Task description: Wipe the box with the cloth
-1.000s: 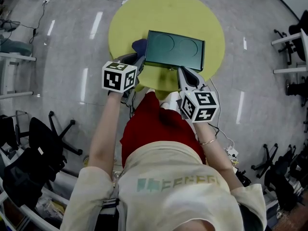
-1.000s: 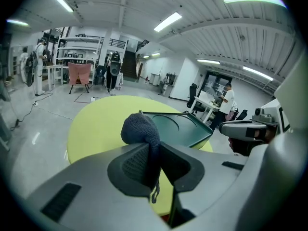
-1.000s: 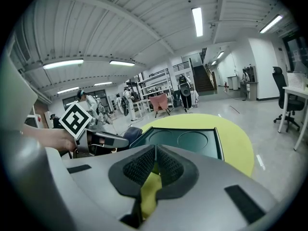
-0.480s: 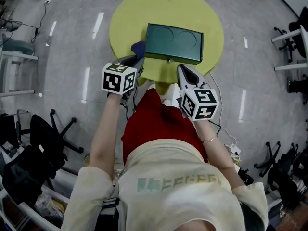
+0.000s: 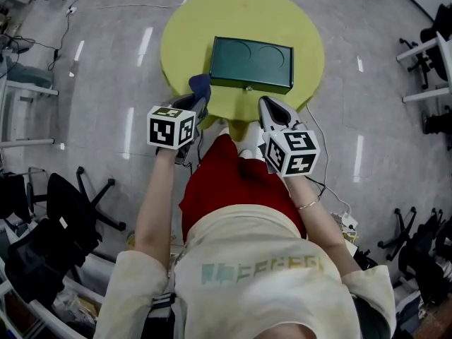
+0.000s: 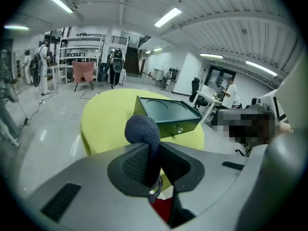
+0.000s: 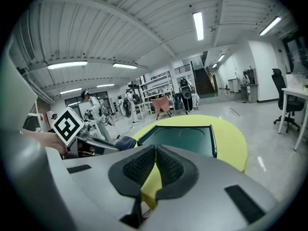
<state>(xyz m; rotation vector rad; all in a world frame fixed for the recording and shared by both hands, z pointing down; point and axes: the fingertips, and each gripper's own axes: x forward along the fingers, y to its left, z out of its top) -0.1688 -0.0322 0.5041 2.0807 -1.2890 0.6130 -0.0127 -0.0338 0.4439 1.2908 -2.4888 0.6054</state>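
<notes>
- Where the round yellow table (image 5: 176, 34) curves at its near-left edge, the left gripper (image 5: 193, 104) hangs with its jaws clamped on a dark blue cloth (image 5: 200, 85).
- Cloth bulges as a rounded wad above the pads, just beside the box's near-left corner; cannot tell whether they touch.
- Bare tabletop to the left of, beyond and to the right of the box; grey floor open all round the table.
- Writing: black-and-white square markers on both gripper cubes; shirt print too blurred to read.
- Box (image 5: 252, 62): dark green, rectangular, about mid-table, long side facing the near edge; two round recesses in the top, a small knob on the near face.
- Right gripper (image 5: 270, 111) over the near edge, near the box's near-right corner but apart from it; jaws closed together, holding nothing.
</notes>
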